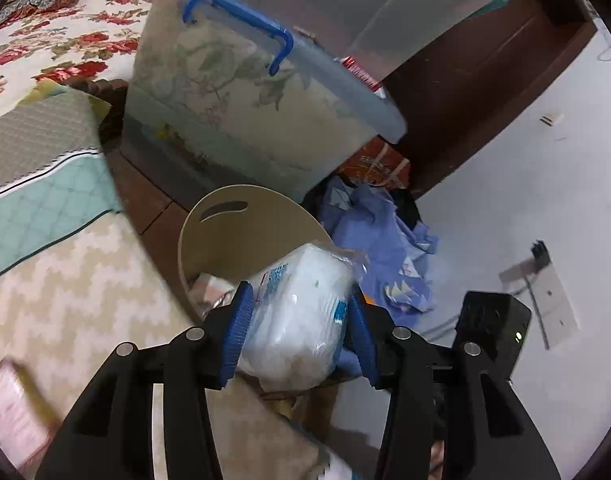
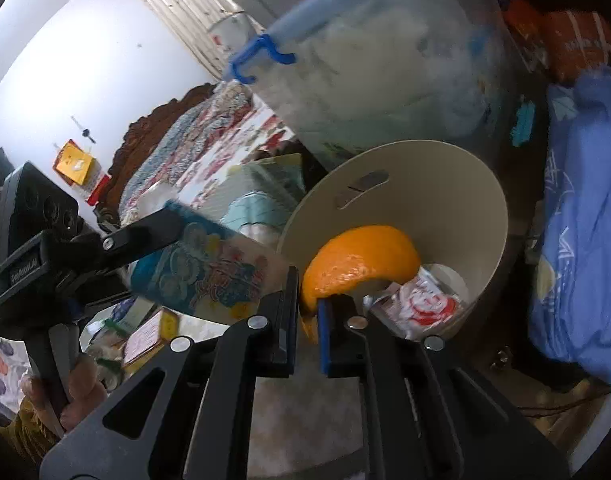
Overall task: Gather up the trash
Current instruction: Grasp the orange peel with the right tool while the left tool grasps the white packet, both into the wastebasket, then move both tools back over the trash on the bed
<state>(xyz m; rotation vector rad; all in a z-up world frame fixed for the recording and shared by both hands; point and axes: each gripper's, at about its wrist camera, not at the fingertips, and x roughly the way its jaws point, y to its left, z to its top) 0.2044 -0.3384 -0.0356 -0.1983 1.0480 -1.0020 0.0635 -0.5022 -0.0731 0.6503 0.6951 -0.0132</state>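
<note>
Bin [image 2: 445,200] as landmark: storage box [image 2: 369,80] directly behind it; cloth heap [image 2: 577,240] to its right; bed [image 2: 209,152] to its left; wrapper [image 2: 425,304] inside.

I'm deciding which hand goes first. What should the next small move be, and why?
Probably open the right gripper and let the orange peel fall: it already hangs over the mouth of the beige bin, above a wrapper inside. The left gripper, clamping a tissue pack, sits nearer the rim.
</note>
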